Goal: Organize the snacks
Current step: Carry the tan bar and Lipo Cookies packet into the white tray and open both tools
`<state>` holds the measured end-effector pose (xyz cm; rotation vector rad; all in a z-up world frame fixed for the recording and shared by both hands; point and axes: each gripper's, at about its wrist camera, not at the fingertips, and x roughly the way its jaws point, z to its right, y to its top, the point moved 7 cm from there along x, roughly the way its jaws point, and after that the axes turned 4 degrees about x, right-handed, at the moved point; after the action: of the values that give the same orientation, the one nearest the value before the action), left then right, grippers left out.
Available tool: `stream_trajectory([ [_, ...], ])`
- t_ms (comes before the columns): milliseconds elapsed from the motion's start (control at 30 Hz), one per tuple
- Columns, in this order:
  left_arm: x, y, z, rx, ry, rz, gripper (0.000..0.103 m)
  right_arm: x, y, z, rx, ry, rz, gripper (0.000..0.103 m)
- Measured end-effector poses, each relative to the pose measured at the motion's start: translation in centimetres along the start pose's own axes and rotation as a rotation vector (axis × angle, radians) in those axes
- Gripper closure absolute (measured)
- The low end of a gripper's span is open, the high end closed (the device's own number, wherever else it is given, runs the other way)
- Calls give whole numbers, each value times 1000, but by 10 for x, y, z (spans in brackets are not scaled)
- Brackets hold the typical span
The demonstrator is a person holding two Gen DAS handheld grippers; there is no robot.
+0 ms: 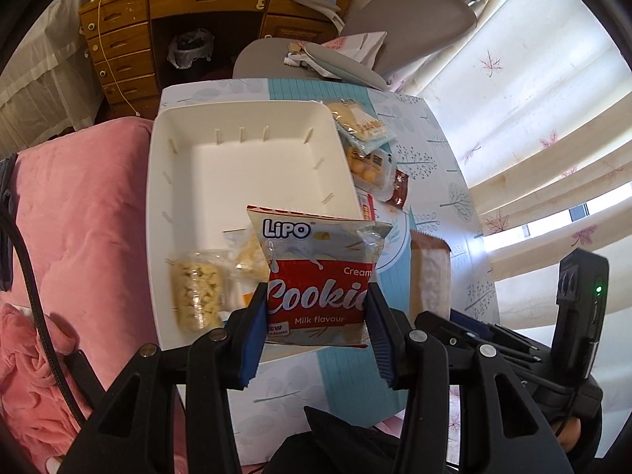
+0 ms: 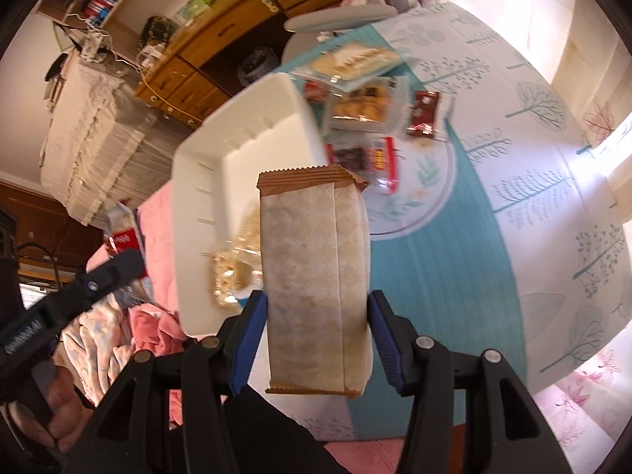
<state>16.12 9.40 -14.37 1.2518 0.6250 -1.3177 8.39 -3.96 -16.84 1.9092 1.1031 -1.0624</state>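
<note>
Sunlit leaf-print curtains (image 1: 513, 118), wooden desk (image 1: 177, 12), grey chair (image 1: 410, 27), pink bedding (image 1: 87, 205).

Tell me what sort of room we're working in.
Probably a bedroom or study at home: a wooden desk with drawers, a grey office chair, pink plush bedding beside the cloth-covered table.

Most of the white rectangular plastic tray (image 1: 252, 150) lies bare: its far half and middle floor give open passage from above. Clear bags of pale snacks (image 1: 197, 296) crowd the tray's near corner. Beside the tray's right wall, a row of mixed snack packets (image 1: 371, 158) blocks the bench (image 1: 446, 181); beyond them, patterned cloth lies free.
</note>
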Motion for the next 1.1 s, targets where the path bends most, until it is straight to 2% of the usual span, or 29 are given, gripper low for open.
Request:
stream_trajectory([
  [133,-2,-5,-19,-10,-22,30,58,8,-4,-22,-15,41,25,50],
  [467,-5,-16,-51,19,-13,124,57,24,-10,-65,-77,115,59,50],
  [533,-5,-17,-57,12,15,136,54,27,-11,-71,-84,130,60,48],
  [567,-5,-18,-58,10,23,134,45,27,-11,-73,-86,132,62,48],
  [600,-5,-17,-59,9,31,133,30,27,-10,-74,-90,130,68,48],
  [633,-6,-17,-60,4,48,139,26,26,-8,-75,-97,132,74,47],
  [767,-10,-14,-58,-2,70,164,24,18,-5,-74,-122,131,106,36],
  [933,-9,-15,-49,-30,105,168,24,7,1,-62,-132,146,121,35],
  [1100,-8,-15,-26,-47,110,177,24,-7,5,-45,-151,140,123,35],
])
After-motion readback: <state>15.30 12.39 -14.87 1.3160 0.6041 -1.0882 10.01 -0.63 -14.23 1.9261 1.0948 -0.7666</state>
